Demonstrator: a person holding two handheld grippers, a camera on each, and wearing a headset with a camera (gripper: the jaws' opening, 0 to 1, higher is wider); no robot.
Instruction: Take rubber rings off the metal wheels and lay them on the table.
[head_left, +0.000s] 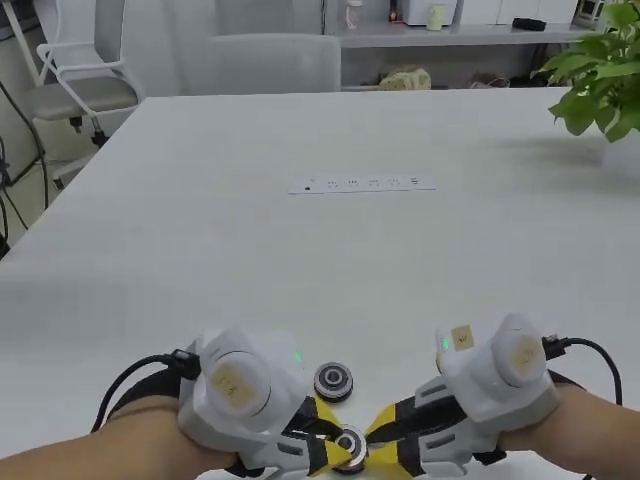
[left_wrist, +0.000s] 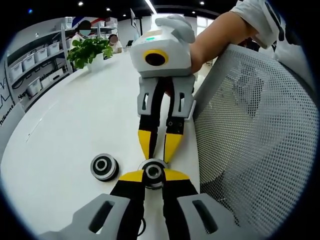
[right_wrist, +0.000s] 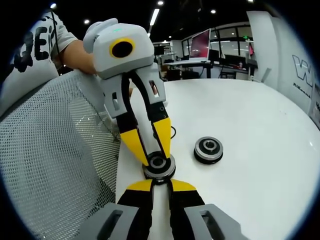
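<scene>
A small metal wheel with a black rubber ring (head_left: 348, 443) sits at the table's near edge, caught between both grippers. My left gripper (head_left: 330, 440) comes in from the left and my right gripper (head_left: 372, 440) from the right. In the left gripper view my own yellow tips (left_wrist: 154, 176) are shut on the wheel (left_wrist: 152, 170), and the right gripper (left_wrist: 159, 150) pinches its far rim. In the right gripper view the jaws (right_wrist: 161, 186) stand close together at the wheel's (right_wrist: 159, 165) near rim. A second ringed wheel (head_left: 333, 380) lies loose just beyond.
The white table (head_left: 320, 260) stretches away, with a flat socket strip (head_left: 360, 184) at mid-table. A potted plant (head_left: 600, 90) stands at the far right. A mesh chair back (left_wrist: 250, 140) is close behind the grippers at the table's near edge.
</scene>
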